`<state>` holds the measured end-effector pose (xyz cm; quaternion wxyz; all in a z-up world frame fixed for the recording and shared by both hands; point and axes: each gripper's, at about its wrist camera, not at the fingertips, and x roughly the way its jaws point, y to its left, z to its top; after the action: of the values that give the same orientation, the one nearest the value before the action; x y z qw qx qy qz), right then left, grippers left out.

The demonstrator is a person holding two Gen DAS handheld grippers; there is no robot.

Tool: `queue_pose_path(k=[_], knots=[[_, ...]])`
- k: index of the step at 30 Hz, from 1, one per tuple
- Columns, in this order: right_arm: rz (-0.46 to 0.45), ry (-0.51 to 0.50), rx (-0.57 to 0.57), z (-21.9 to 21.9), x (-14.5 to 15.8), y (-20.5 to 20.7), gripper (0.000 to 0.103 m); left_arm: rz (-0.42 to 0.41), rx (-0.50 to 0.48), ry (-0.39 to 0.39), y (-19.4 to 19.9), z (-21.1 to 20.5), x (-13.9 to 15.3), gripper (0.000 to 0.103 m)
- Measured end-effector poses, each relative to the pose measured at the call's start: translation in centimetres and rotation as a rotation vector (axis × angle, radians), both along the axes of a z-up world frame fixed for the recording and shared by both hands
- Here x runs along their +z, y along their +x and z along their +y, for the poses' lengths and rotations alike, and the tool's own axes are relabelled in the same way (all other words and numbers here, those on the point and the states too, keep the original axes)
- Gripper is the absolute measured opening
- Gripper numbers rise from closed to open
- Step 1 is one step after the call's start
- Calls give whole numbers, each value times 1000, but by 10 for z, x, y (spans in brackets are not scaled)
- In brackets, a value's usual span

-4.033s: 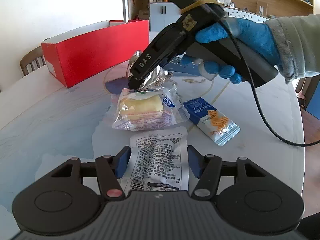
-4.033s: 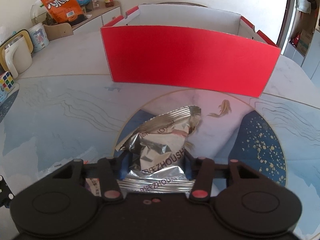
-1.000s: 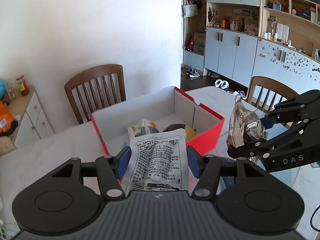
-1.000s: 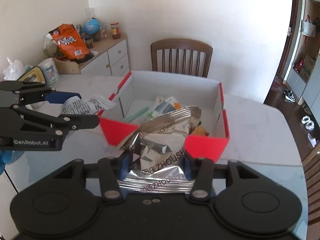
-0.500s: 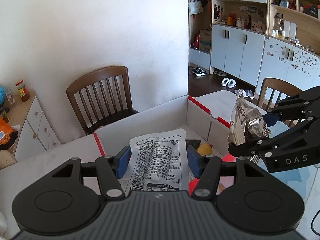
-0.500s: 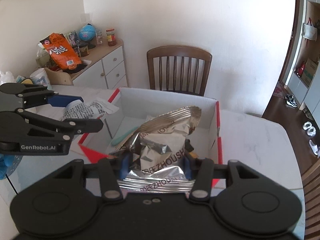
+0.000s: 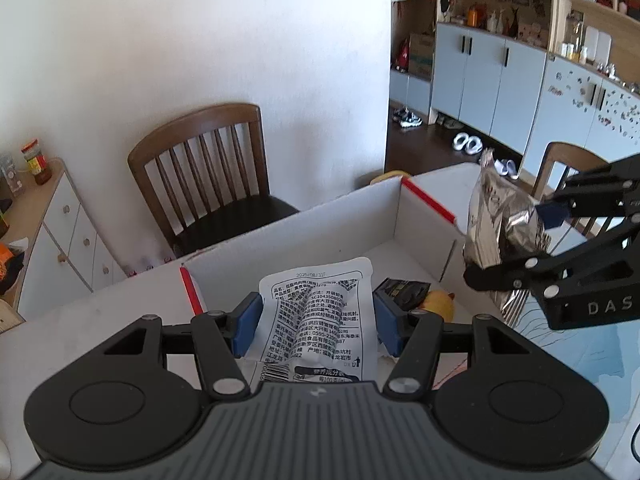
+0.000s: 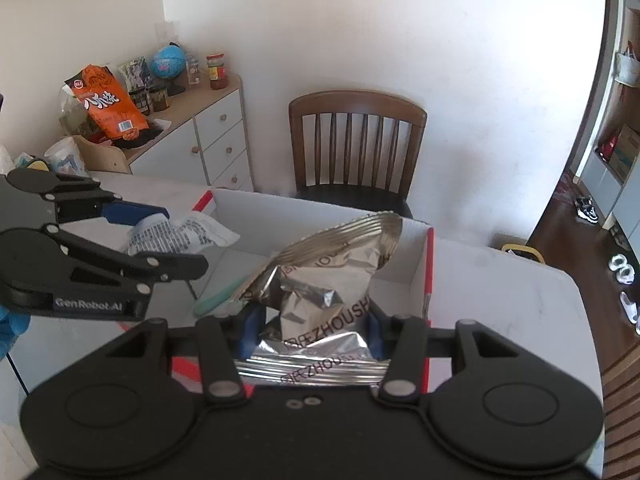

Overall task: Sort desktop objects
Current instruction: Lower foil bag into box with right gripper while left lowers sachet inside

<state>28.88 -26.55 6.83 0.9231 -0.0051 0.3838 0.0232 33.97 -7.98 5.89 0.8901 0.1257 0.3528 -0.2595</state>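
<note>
My left gripper (image 7: 316,322) is shut on a white printed snack packet (image 7: 320,320) and holds it above the near left part of the red box (image 7: 328,232), which is white inside. My right gripper (image 8: 306,330) is shut on a crinkled silver foil bag (image 8: 320,280) above the same box (image 8: 420,252). The foil bag also shows in the left wrist view (image 7: 500,224), at the box's right side. The white packet shows in the right wrist view (image 8: 176,234), over the box's left edge. Inside the box lie a black packet (image 7: 402,290), a yellow item (image 7: 438,302) and a green stick (image 8: 218,298).
The box stands on a white marbled table (image 8: 500,300) with a blue painted area (image 7: 580,360). A brown wooden chair (image 8: 356,152) stands behind the box. A white sideboard (image 8: 208,140) with an orange snack bag (image 8: 106,108), jars and a globe is at the left.
Both grippers have moved forward and lower over the box with their packets still held. The box now looks closer, and its inside fills more of both views.
</note>
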Motion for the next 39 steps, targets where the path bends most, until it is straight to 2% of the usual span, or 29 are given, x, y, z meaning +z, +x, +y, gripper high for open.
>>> queue_pose_path(k=[10,26,39], knots=[[23,-11,15,-8,-18,28,50,41,11,40,19,-13,-24,59],[118,-8,-10,-18,-60,63,50,93,34,84,36,-22,-60,59],[260,-23,-2,-21,-84,88,50,121,47,121,47,-28,-79,59]])
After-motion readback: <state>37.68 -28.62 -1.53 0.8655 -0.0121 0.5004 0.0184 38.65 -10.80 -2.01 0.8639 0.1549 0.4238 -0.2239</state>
